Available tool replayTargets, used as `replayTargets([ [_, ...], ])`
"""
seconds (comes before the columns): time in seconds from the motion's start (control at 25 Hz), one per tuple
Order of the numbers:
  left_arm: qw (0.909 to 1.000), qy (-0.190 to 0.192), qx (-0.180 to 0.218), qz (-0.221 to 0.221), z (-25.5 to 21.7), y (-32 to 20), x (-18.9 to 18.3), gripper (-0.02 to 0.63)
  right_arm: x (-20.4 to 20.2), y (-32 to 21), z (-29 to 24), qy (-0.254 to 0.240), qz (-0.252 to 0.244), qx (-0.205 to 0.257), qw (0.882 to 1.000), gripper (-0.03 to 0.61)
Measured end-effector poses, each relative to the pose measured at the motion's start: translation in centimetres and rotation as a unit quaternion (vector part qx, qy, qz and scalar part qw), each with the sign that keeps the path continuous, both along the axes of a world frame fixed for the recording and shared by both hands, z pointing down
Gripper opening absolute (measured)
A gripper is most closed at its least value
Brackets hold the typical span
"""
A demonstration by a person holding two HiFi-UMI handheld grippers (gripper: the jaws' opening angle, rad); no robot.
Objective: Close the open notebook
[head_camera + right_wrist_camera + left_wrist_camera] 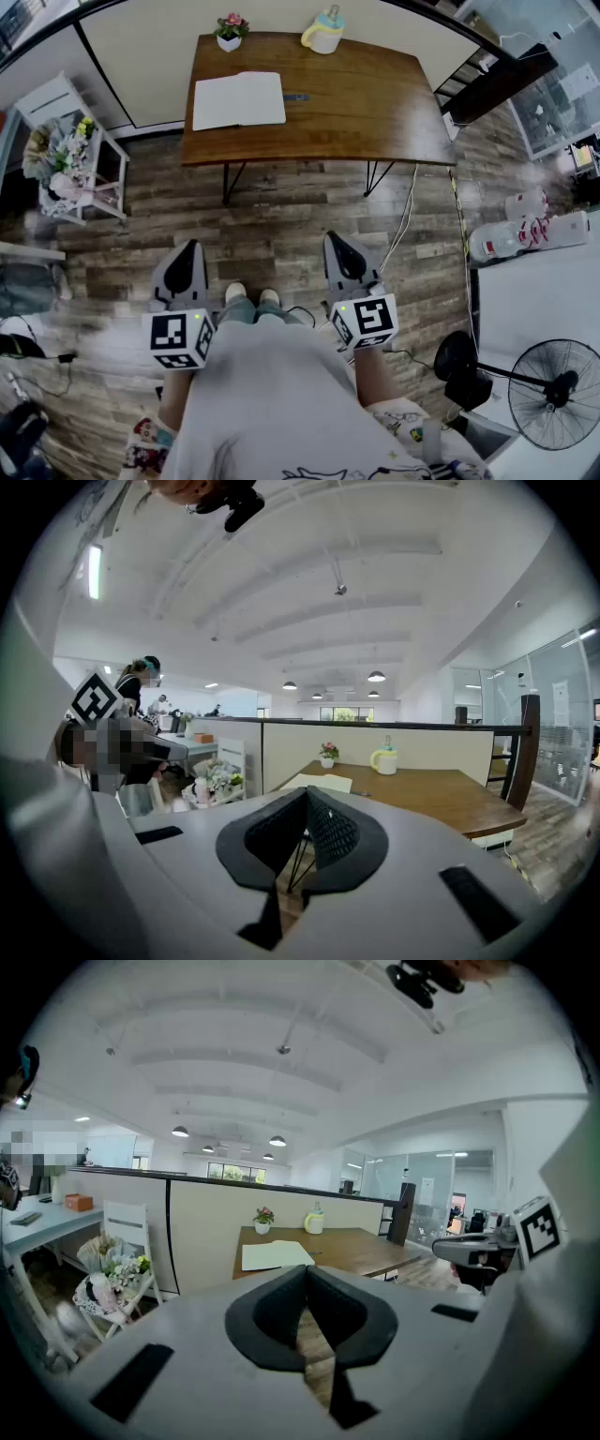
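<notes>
On glossy wood table (375, 103), flat open notebook (238, 99), left claw (190, 251) and right claw (336, 242) closed.

The desk (366, 103) is warm brown wood. The open notebook (238, 99) shows plain white pages. Toward 12 o'clock stand pink flowers in a white pot (230, 32) and a pale yellow jug (323, 34) with a light blue lid. The left hand-held gripper (191, 246) and right hand-held gripper (334, 238) are grey, with black-and-white square markers. The floor (281, 234) is grey-brown planks.

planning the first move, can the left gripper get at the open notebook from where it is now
Probably not yet: the left gripper hangs over the floor, short of the table where the notebook lies. Nothing stands between them.
</notes>
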State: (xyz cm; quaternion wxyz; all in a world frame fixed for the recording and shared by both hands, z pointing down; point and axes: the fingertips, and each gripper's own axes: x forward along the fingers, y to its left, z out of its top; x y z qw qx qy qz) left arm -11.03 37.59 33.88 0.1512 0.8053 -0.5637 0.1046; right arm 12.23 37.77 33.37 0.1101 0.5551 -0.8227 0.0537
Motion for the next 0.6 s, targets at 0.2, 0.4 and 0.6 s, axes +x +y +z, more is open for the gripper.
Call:
replayTargets([
  [0.2, 0.9999, 0.009, 0.002, -0.005, -0.1, 1.2, 1.8, 0.005, 1.9, 1.1, -0.3, -0.018, -0.011, 0.004, 1.0, 0.002],
  [0.4, 0.9996, 0.02, 0.009, -0.017, -0.1, 1.9, 2.7, 0.006, 2.7, 1.6, -0.4, -0.029, -0.038, 0.0, 0.999, 0.026],
  [0.6, 0.9993, 0.023, 0.009, -0.028, -0.3, 1.9, 2.7, 0.042, 2.9, 1.4, -0.2, -0.053, -0.052, -0.012, 0.997, 0.112],
])
